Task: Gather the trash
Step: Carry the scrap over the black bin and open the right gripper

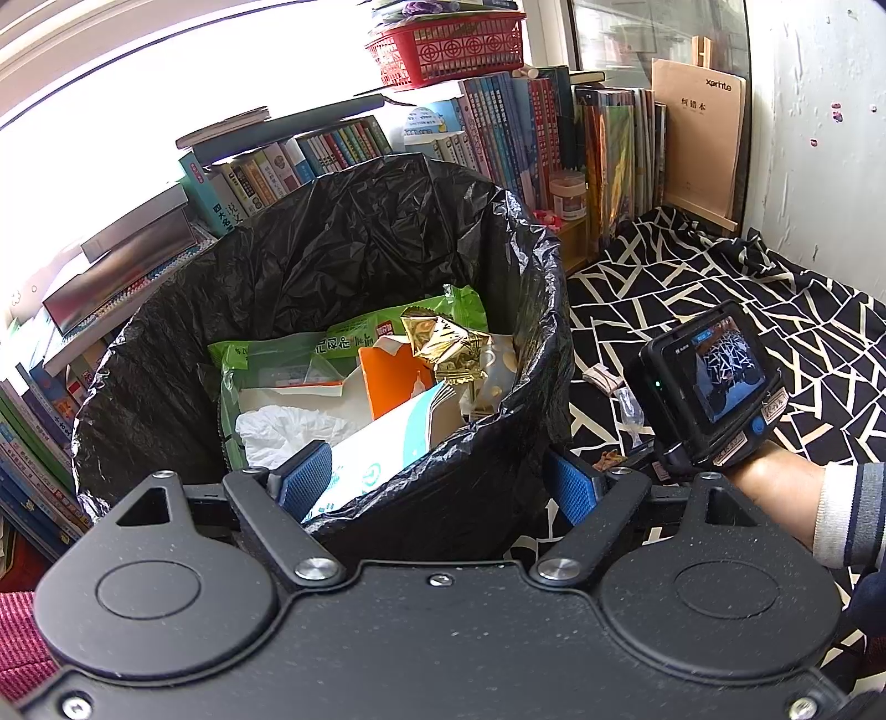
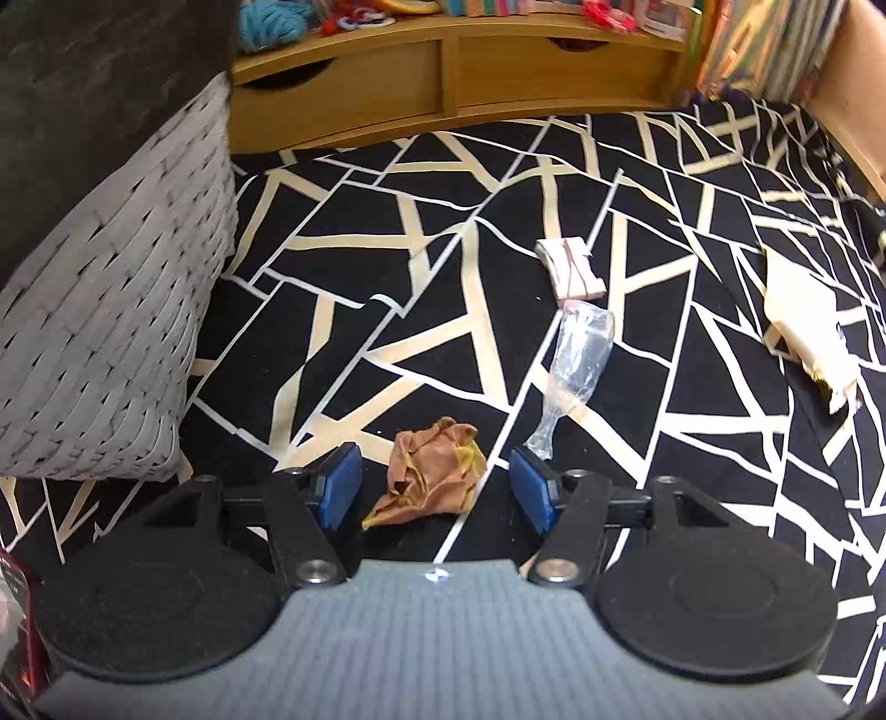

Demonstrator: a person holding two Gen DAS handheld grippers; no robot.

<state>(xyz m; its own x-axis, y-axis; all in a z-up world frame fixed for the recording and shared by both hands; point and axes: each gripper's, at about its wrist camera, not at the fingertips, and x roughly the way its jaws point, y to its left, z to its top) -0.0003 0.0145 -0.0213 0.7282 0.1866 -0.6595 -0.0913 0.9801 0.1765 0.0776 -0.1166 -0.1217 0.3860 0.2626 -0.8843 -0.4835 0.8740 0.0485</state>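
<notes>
A bin lined with a black bag (image 1: 332, 249) holds a gold wrapper (image 1: 443, 343), a green packet (image 1: 310, 349), white tissue (image 1: 282, 426) and cartons. My left gripper (image 1: 437, 484) is open and straddles the bin's near rim, one finger inside and one outside. On the black-and-white cloth (image 2: 443, 232) lies a crumpled brown wrapper (image 2: 432, 471), between the open fingers of my right gripper (image 2: 434, 484). Beyond it lie a clear plastic wrapper (image 2: 576, 354), a pink-striped folded paper (image 2: 570, 266) and a cream packet (image 2: 808, 327) to the right.
The bin's grey woven wall (image 2: 111, 332) stands close on the right gripper's left. A wooden drawer unit (image 2: 443, 77) closes the far edge. Rows of books (image 1: 526, 127) and a red basket (image 1: 448, 50) stand behind the bin. A sleeved forearm (image 1: 803, 498) shows at right.
</notes>
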